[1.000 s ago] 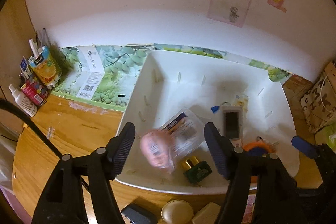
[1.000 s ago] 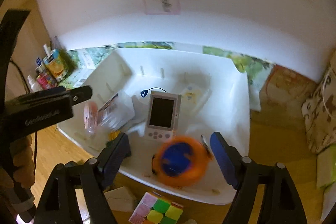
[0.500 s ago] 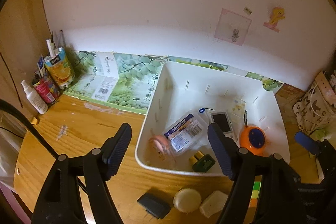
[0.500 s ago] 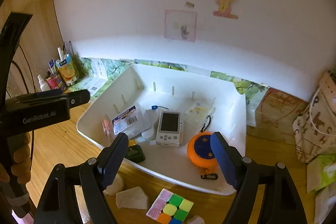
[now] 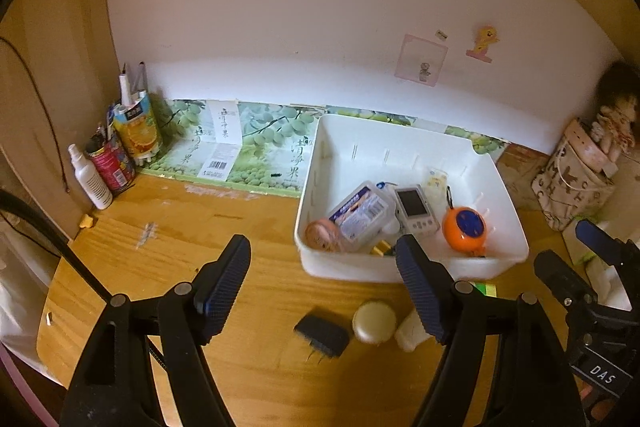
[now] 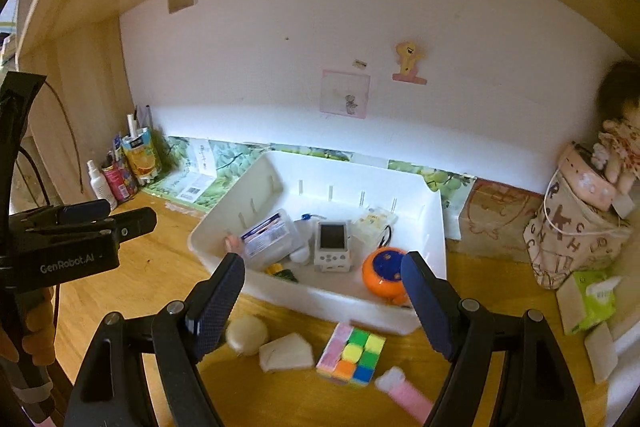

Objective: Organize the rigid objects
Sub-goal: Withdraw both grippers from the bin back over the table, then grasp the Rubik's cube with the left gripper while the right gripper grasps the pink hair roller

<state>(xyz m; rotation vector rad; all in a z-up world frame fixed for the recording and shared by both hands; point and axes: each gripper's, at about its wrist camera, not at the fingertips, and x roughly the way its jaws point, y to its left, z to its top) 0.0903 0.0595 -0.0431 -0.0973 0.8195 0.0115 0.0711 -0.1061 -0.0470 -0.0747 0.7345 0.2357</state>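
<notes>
A white bin on the wooden desk holds an orange round toy, a white handheld console, a clear plastic box and a pink doll head. In front of the bin lie a black adapter, a cream round case, a white wedge, a puzzle cube and a pink item. My left gripper is open and empty above the desk. My right gripper is open and empty before the bin.
A spray bottle, cans and a juice carton stand at the back left corner. A patterned bag with a doll and a tissue pack sit at the right. A green printed sheet lies along the wall.
Both grippers have pulled back and up from the bin, open and empty. The pink doll head and orange toy now rest in the bin.
</notes>
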